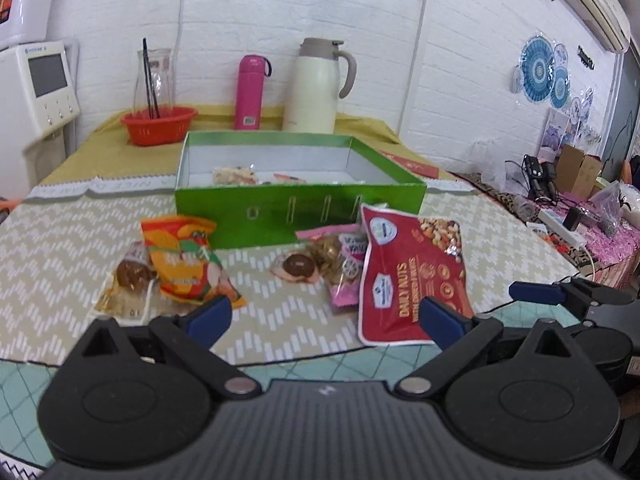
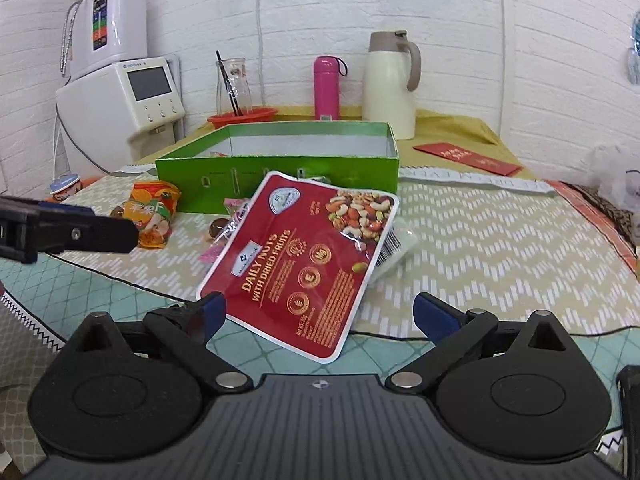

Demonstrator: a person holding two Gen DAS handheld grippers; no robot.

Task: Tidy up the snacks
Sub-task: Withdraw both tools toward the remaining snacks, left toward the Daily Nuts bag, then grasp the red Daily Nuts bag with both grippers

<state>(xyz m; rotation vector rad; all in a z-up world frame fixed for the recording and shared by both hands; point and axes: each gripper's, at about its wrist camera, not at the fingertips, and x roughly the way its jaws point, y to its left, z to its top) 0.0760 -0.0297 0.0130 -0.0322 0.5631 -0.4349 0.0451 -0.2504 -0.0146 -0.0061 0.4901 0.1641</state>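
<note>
A green box (image 1: 300,212) (image 2: 280,176) stands open on the table with a few snack packets (image 1: 236,176) inside. In front of it lie a red nuts pouch (image 1: 412,272) (image 2: 304,264), an orange fruit-chip bag (image 1: 188,264) (image 2: 154,212), a pink packet (image 1: 344,268), and two clear packs with brown round snacks (image 1: 128,274) (image 1: 298,268). My left gripper (image 1: 326,316) is open, hovering at the table's near edge between the orange bag and the red pouch. My right gripper (image 2: 320,316) is open with the pouch's near end between its fingers, not clamped.
At the back stand a cream thermos jug (image 1: 316,88), a pink bottle (image 1: 250,92), a glass carafe in an orange basket (image 1: 158,124) and a water dispenser (image 2: 120,92). A red envelope (image 2: 468,158) lies right of the box. A cluttered side table (image 1: 572,208) is far right.
</note>
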